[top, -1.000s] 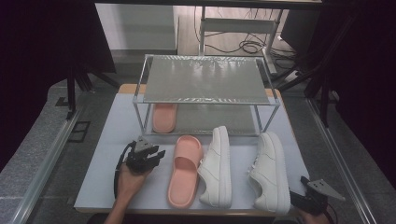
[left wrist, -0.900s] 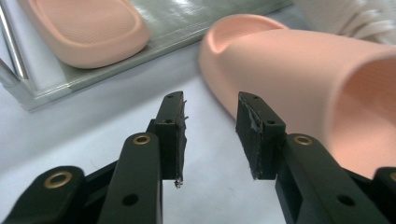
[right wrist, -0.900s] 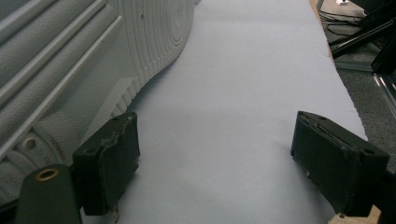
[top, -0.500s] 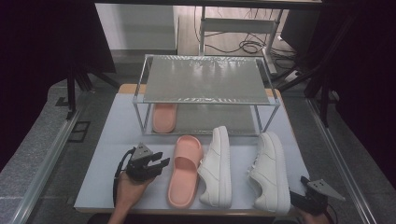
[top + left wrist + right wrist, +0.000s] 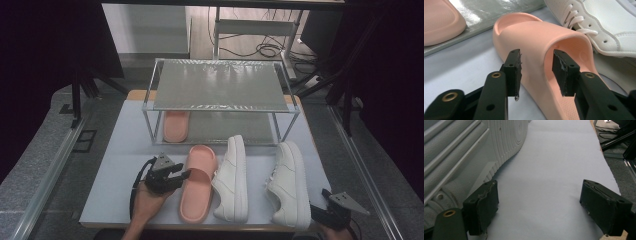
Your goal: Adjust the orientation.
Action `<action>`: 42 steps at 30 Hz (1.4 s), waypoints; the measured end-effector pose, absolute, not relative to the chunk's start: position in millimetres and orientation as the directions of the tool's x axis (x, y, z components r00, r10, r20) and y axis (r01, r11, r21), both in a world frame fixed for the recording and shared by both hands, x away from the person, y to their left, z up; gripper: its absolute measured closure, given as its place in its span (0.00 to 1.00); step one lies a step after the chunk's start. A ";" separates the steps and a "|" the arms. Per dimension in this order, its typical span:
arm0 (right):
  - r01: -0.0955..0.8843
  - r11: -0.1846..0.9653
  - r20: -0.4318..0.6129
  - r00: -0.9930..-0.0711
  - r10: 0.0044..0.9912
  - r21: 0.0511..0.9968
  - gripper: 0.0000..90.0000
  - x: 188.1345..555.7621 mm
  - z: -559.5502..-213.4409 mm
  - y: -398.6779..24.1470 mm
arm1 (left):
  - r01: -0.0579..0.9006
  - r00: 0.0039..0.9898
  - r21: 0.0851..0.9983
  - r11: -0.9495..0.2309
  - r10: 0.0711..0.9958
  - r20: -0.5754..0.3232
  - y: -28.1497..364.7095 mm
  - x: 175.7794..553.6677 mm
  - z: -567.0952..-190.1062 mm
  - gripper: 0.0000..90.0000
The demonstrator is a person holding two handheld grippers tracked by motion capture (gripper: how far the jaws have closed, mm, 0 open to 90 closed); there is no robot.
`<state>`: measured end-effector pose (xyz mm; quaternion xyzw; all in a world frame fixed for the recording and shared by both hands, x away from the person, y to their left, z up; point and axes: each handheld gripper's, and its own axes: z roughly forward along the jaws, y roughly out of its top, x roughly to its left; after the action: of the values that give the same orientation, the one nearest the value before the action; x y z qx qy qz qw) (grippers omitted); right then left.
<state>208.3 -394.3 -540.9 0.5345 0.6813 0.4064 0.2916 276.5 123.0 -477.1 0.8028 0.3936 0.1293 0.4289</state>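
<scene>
Pink foam slide (image 5: 196,184) lies sole-down on the pale table cover (image 5: 120,165), just left of two white sneakers (image 5: 231,179); its twin (image 5: 176,126) sits on the metal shoe rack's (image 5: 220,87) lower shelf, top shelf bare. Left gripper (image 5: 184,174) at the slide's left edge. Left gripper view: slide (image 5: 541,50) has a ribbed footbed and smooth wide strap; jaws half-open, straddling the strap's side wall, pads not pressing; they've just been opening. Right gripper view: jaws wide, holding nothing, beside a sneaker sole (image 5: 461,157).
</scene>
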 end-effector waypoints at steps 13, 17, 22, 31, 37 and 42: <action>0.490 0.097 0.037 -0.258 0.966 0.866 0.17 208.3 -541.0 -394.2 | 0.548 0.628 0.772 -0.322 0.768 -0.126 115.9 282.1 -480.0 0.77; 0.491 0.098 0.037 -0.259 0.965 0.866 0.17 208.3 -541.0 -394.3 | 0.551 0.621 0.770 -0.322 0.774 -0.121 115.7 282.8 -478.6 0.80; 0.490 0.098 0.037 -0.258 0.965 0.866 0.17 208.3 -541.0 -394.2 | 0.553 0.607 0.773 -0.309 0.785 -0.121 117.2 285.7 -477.3 0.82; 0.490 0.098 0.037 -0.258 0.965 0.866 0.17 208.3 -541.0 -394.3 | 0.556 0.594 0.777 -0.295 0.795 -0.122 122.2 289.8 -471.9 0.83; 0.491 0.097 0.038 -0.258 0.966 0.866 0.17 208.3 -540.9 -394.2 | 0.556 0.584 0.780 -0.288 0.803 -0.120 126.9 292.7 -467.7 0.83; 0.490 0.099 0.037 -0.259 0.965 0.866 0.17 208.3 -541.0 -394.3 | 0.561 0.569 0.780 -0.278 0.813 -0.119 131.1 296.2 -465.8 0.83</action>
<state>208.3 -394.3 -541.0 0.5343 0.6812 0.4066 0.2921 296.2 131.1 -465.8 0.7846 0.4379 0.1536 0.4111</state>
